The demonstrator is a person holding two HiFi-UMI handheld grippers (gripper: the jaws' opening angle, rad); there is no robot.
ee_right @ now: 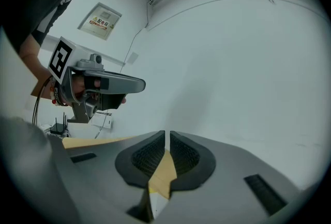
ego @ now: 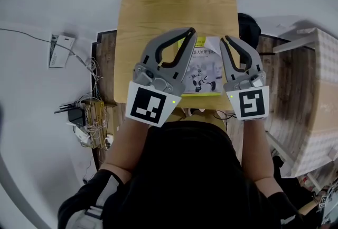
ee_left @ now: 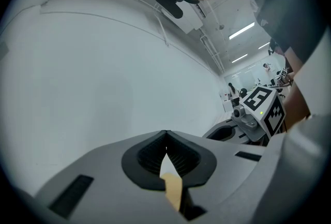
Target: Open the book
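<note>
The book lies closed on the wooden table, its white cover showing a robot figure and a yellow-green edge. Both grippers hover above it, pointing away from me. My left gripper is over the book's left part, its tips touching with nothing between them. My right gripper is over the right edge, also shut and empty. In the left gripper view the pads meet, and a strip of table shows below. In the right gripper view the pads stand almost together over the table.
Tangled cables and a power strip lie on the floor at the left, with a white box behind them. A table with a checked cloth stands at the right. A dark bag sits by the table's far right corner.
</note>
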